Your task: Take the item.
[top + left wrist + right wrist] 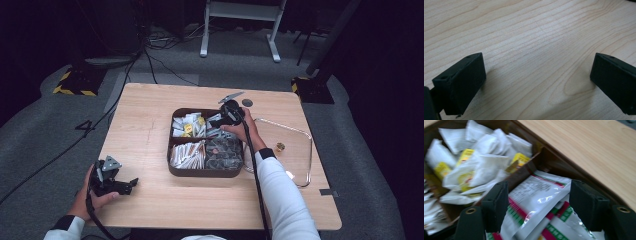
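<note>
- Right tool is reaching into the tray, jaws spread either side of a sachet, not yet pinching.
- Left tool is resting spread over bare tabletop.
- Glass dish is holding one small item; sorting looks barely begun.

Both grippers, left and right, hold jaws apart.

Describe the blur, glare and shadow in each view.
High view: table lit, surroundings dark. Left gripper view: sharp wood grain, soft shadows beside the open left gripper. Right gripper view: motion blur; glare on the sachet between the open right gripper jaws.
</note>
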The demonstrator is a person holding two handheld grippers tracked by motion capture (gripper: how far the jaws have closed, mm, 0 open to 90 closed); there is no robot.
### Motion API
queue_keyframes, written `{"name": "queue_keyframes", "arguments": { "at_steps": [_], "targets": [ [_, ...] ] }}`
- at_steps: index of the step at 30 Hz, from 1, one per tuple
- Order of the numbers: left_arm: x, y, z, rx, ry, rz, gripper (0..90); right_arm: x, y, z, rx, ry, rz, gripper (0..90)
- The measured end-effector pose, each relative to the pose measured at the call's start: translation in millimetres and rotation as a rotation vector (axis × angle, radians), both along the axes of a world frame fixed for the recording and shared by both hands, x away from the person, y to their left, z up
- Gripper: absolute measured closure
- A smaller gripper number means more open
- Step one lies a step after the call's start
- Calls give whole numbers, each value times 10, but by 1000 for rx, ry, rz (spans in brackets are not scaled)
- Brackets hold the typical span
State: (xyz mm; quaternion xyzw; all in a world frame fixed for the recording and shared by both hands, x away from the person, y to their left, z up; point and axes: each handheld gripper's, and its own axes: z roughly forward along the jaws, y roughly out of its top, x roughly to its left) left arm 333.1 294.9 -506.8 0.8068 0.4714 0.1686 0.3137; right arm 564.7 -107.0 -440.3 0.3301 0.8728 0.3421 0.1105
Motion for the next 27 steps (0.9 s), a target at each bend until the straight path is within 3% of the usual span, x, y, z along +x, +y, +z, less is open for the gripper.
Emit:
{"name": "queue_keyframes", "arguments": {
  "at_steps": [6, 8, 10, 14, 21, 24, 27],
  "targets": [
    [0, 0, 0, 0, 0, 0, 4, -61, 22, 13, 17, -9, 22, 350],
    [1, 1, 0, 2, -2, 0, 4, -77, 27, 24, 28, -24, 32, 395],
    [1, 1, 0, 2, -2, 0, 4, -94, 39, 39, 37, -9, 56, 452],
    [0, 0, 0, 1, 0, 0, 4, -122, 109, 37, -11, -7, 98, 537],
    [-1, 0, 0, 0, 0, 0, 4, -69, 181, -2, -45, 12, 64, 644],
    [-1, 0, 0, 0, 0, 0, 4, -53, 211, -6, -79, 14, 62, 758],
    [-1, 0, 0, 0, 0, 0, 4, -58, 213, -5, -69, 11, 73, 848]
  ]
}}
